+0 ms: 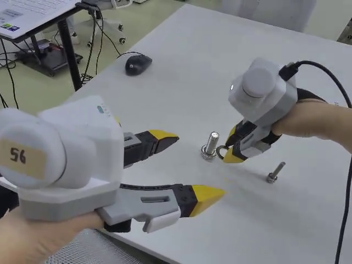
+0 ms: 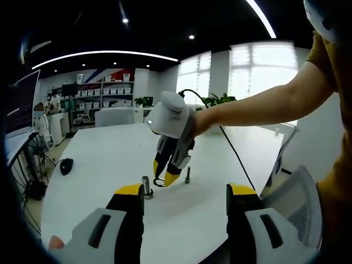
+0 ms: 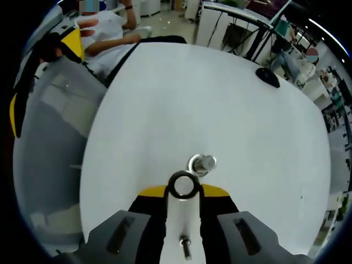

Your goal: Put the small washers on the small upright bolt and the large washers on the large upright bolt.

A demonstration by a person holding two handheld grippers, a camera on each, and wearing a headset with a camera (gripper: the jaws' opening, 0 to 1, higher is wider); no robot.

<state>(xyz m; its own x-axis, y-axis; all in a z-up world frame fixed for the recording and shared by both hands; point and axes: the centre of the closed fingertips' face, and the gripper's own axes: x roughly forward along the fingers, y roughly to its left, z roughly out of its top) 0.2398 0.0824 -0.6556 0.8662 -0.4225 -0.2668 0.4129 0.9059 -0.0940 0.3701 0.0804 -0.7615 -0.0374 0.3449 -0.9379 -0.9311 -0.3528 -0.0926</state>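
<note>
The large bolt (image 1: 211, 144) stands on its head at mid-table, and the small bolt (image 1: 275, 172) stands to its right. My right gripper (image 1: 230, 152) is shut on a metal ring washer (image 1: 221, 152), held just right of the large bolt and touching or nearly touching it. In the right gripper view the washer (image 3: 183, 185) sits between the yellow tips, just short of the bolt's top (image 3: 202, 163). My left gripper (image 1: 187, 165) hovers open and holds nothing, nearer to me. From the left gripper view, the large bolt (image 2: 147, 187) and small bolt (image 2: 187, 176) stand beyond its jaws.
A black mouse (image 1: 137, 64) lies far back on the white table (image 1: 220, 66). A laptop on a stand (image 1: 33, 14) is off the table's left edge, over cables on the floor. A mesh chair back (image 1: 93, 250) is at the near edge.
</note>
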